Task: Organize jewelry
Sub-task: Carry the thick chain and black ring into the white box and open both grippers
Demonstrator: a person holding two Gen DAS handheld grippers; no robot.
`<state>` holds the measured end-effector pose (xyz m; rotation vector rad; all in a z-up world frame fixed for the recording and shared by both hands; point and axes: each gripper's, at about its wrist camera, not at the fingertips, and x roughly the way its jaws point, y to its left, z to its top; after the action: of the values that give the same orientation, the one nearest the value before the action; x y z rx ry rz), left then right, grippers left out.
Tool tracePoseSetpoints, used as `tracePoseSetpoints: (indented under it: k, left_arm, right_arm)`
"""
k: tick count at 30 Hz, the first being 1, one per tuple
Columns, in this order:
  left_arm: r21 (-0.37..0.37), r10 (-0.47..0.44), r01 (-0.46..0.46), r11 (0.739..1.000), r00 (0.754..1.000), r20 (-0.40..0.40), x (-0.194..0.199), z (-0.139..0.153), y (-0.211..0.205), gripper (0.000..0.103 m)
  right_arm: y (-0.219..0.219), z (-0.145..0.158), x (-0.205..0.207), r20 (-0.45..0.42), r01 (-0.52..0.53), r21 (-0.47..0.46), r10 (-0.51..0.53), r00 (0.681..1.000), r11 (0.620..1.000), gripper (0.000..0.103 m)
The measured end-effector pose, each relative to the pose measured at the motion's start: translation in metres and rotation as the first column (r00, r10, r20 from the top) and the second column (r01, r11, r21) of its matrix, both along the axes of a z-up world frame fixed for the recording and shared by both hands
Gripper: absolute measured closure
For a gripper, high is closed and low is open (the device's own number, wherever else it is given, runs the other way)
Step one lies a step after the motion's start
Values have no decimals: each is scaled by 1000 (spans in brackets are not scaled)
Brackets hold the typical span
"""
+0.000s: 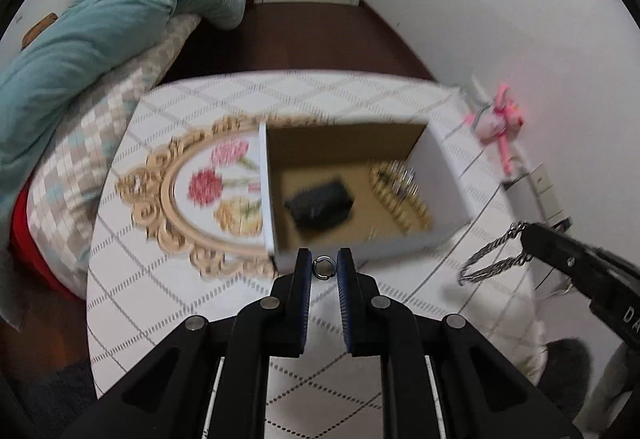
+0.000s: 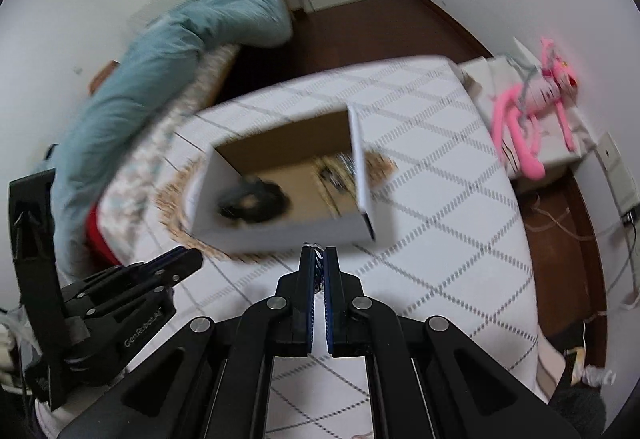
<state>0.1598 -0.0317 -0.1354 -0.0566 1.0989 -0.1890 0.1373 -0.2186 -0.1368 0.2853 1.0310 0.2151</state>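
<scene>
Left gripper fingers nipping small silver ring between blue pads, just in front of white cardboard box near wall. Right gripper fingers nearly shut on twisted silver chain, only a sliver visible there; left wrist view shows chain looping down from right gripper tip, above checked tabletop.

Left view only: gold ornate frame with embroidered flowers, partly under box; in the box, black pouch-like item and row of gold pieces, blurred. Right view only: frame reduced to lacy edge around box, dark item looks ring-shaped, scrunchie-like; cables on floor. Pink plush on white ledge clearer in right view.

Readable: "GenRobot.AI" on left gripper body in right view; "DA" fragment on right gripper in left view.

Teal duvet on bed, both views.
</scene>
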Motion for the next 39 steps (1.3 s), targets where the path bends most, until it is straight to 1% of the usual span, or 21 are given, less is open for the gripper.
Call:
tracePoseSetpoints:
  k: [3, 5, 7, 9, 12, 15, 17, 20, 23, 27, 29, 30, 31, 32, 33, 34, 35, 36, 37, 38, 39]
  left_arm:
    - [-32, -16, 16, 999, 1000, 11, 24, 20, 3, 93]
    - [-53, -22, 22, 998, 1000, 4, 45, 29, 6, 93]
    - [-59, -30, 29, 998, 999, -11, 64, 30, 7, 93]
    - [-62, -28, 26, 998, 999, -31, 81, 26, 9, 93]
    - [-70, -43, 37, 997, 996, -82, 105, 12, 9, 93]
    - [-76, -54, 44, 996, 989, -134, 119, -4, 8, 92]
    - [-85, -56, 41, 996, 982, -180, 127, -16, 8, 92]
    - [-109, -56, 33, 994, 974, -220, 135, -26, 7, 92]
    - [-106, -38, 8, 994, 957, -287, 143, -36, 8, 92]
    - [-94, -10, -18, 995, 957, -291, 147, -37, 11, 90]
    - [-82, -3, -21, 996, 960, -281, 147, -35, 12, 83]
    - [-73, 4, -25, 997, 962, -273, 147, -33, 13, 73]
    - [-59, 14, -30, 998, 965, -262, 146, -30, 14, 65]
    - [-53, 19, -33, 998, 968, -249, 145, -27, 15, 50]
    - [-49, 24, -36, 998, 972, -233, 145, -24, 16, 44]
    - [-39, 29, -39, 998, 975, -220, 144, -21, 17, 44]
    - [-22, 33, -38, 999, 978, -208, 142, -18, 17, 43]
    - [-13, 35, -38, 999, 979, -199, 141, -16, 18, 40]
    - [1, 40, -40, 999, 982, -185, 139, -14, 20, 38]
    - [13, 45, -43, 999, 984, -172, 136, -11, 21, 31]
    - [28, 55, -51, 998, 987, -149, 131, -9, 23, 25]
  right_arm:
    - [2, 29, 11, 48, -21, 31, 20, 999, 999, 99]
    - [6, 46, 23, 80, -42, 36, 39, 996, 998, 99]
    - [13, 54, 35, 91, -58, 28, 56, 994, 998, 99]
    - [19, 53, 49, 81, -73, 27, 71, 994, 997, 99]
    - [29, 38, 75, 33, -93, 26, 92, 995, 995, 99]
    - [37, 12, 97, -34, -102, 34, 103, 994, 994, 99]
    - [39, -1, 105, -68, -103, 39, 106, 992, 994, 99]
    - [41, -21, 115, -117, -104, 50, 109, 987, 993, 99]
    - [41, -39, 122, -171, -107, 68, 118, 978, 992, 99]
    - [41, -52, 128, -221, -119, 64, 130, 967, 991, 98]
    - [41, -58, 129, -245, -123, 48, 131, 961, 991, 98]
    - [41, -59, 129, -247, -127, 48, 135, 960, 991, 98]
    - [40, -58, 128, -249, -122, 40, 128, 960, 992, 98]
    - [40, -57, 128, -247, -120, 30, 123, 961, 992, 96]
    - [39, -55, 127, -242, -124, 29, 127, 962, 992, 90]
    - [38, -53, 128, -236, -122, 28, 125, 964, 992, 84]
    - [37, -49, 127, -226, -120, 19, 121, 966, 993, 68]
    - [36, -45, 126, -211, -119, 0, 116, 971, 993, 58]
    - [35, -39, 124, -193, -116, -20, 110, 975, 993, 54]
    - [33, -35, 122, -181, -111, -36, 103, 978, 993, 51]
    - [31, -31, 119, -168, -103, -76, 89, 982, 992, 46]
